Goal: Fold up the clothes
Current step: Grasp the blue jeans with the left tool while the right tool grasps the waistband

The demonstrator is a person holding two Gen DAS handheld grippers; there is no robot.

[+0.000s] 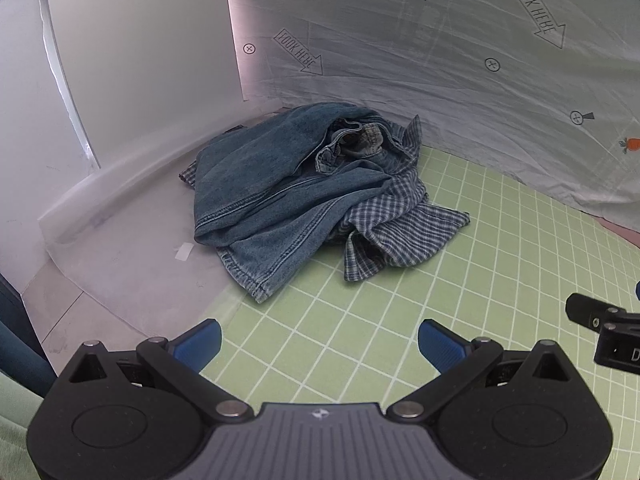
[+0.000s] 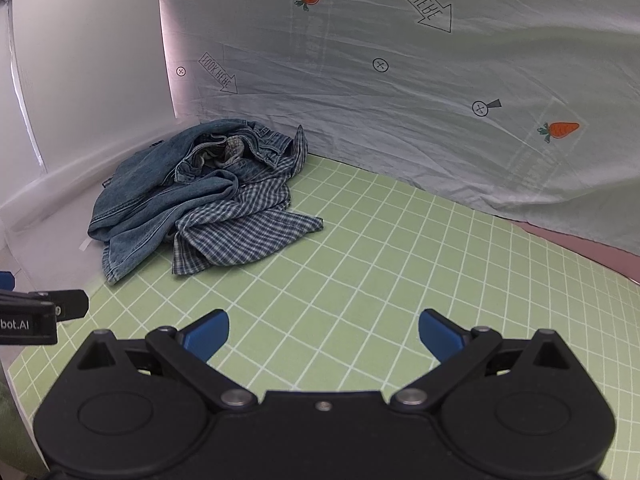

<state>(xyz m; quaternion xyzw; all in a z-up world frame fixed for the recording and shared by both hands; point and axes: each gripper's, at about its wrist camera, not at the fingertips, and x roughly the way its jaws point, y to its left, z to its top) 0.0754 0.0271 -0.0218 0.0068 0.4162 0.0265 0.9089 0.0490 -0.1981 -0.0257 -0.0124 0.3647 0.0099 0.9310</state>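
Note:
A crumpled pile of clothes lies at the far left of the green grid mat [image 1: 460,280]. On top are blue jeans [image 1: 272,184], with a blue-and-white checked shirt [image 1: 400,224] partly under them on the right. The right wrist view shows the same jeans [image 2: 160,196] and checked shirt [image 2: 244,232] on the mat [image 2: 400,272]. My left gripper [image 1: 320,346] is open and empty, well short of the pile. My right gripper [image 2: 323,334] is open and empty, to the right of the pile and apart from it.
A white sheet [image 1: 440,60] printed with carrots and arrows hangs behind the mat. White panels [image 1: 140,60] stand at the left, with a bare white surface [image 1: 132,256] beside the pile. The other gripper's body shows at each view's edge [image 1: 604,332] [image 2: 36,316].

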